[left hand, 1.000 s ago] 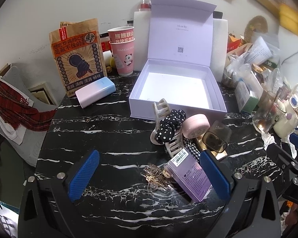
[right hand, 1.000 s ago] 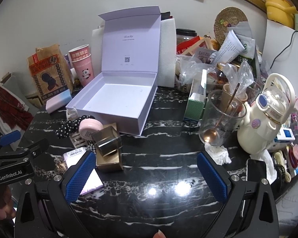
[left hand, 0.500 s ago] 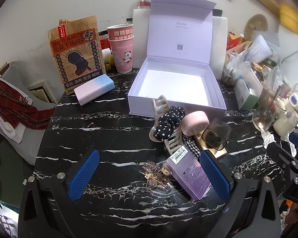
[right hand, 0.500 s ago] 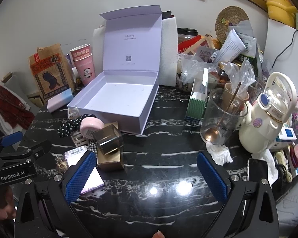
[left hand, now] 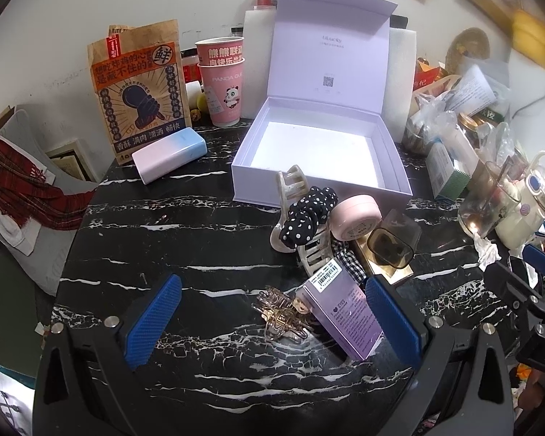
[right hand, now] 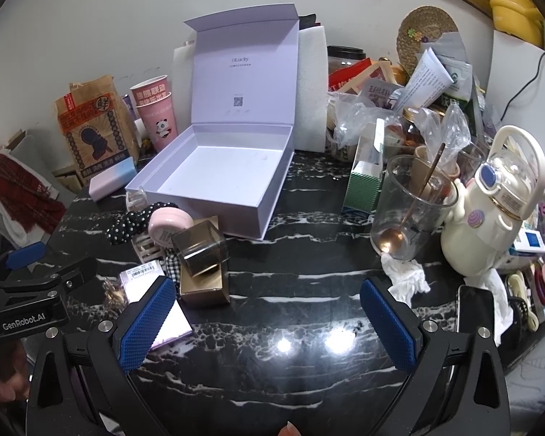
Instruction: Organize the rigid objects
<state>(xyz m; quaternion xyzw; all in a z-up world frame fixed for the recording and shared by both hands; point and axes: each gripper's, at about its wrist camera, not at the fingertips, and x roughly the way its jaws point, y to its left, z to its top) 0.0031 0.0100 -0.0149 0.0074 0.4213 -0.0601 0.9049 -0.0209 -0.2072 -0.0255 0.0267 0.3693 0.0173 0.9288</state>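
The lilac box sits open on the black table, lid upright. Both grippers, left and right, hover with fingers spread, empty. The purple carton lies between the left fingers, barcode end toward the box, beside a gold clip

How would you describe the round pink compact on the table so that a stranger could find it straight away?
Start at the open lilac gift box on the black marble table. Just in front of its near right corner lies a small pile; the round pink compact leans there on edge, between the black polka-dot scrunchie and the smoky clear plastic box. It is the pile's only round, pastel pink disc.
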